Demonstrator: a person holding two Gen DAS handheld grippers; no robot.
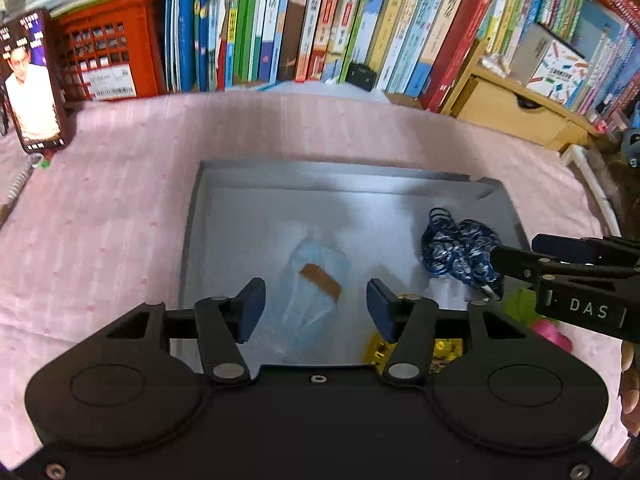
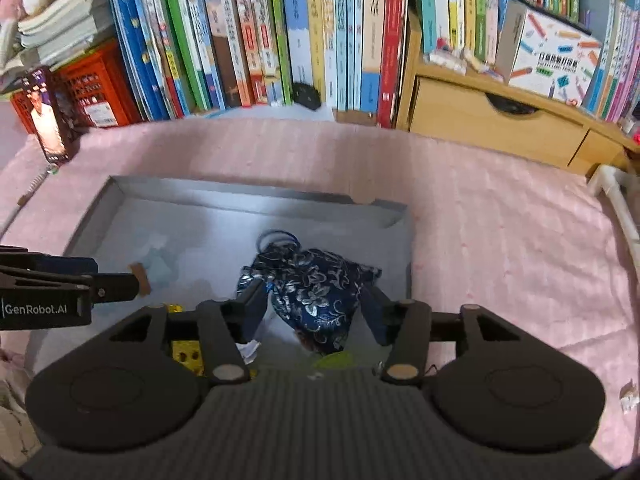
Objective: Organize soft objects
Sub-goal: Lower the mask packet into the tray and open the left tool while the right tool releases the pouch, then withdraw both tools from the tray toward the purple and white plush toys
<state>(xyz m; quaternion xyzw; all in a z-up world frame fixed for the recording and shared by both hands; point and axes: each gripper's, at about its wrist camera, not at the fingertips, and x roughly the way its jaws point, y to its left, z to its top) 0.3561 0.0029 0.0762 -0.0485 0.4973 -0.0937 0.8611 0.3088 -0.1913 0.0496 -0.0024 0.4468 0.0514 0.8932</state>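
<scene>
Yellow item (image 1: pixel 440 350) half behind left tongs (image 1: pixel 316 308)

One box (image 1: pixel 192 240), one mask (image 1: pixel 316 280), one pouch (image 2: pixel 316 292).

Yellow patterned item (image 1: pixel 444 350) at lower centre of left wrist view: mostly hidden behind left gripper (image 1: pixel 316 304) linkage, identity unclear. Green and pink things (image 1: pixel 536 320) at right: covered by right gripper (image 1: pixel 516 266) body. Right wrist view: lower end of blue floral pouch (image 2: pixel 316 296) hidden behind own gripper body; pale blue packet (image 2: pixel 160 264) at left blurred, partly covered. Book spines (image 2: pixel 280 32) along top: text too blurred to read.
</scene>
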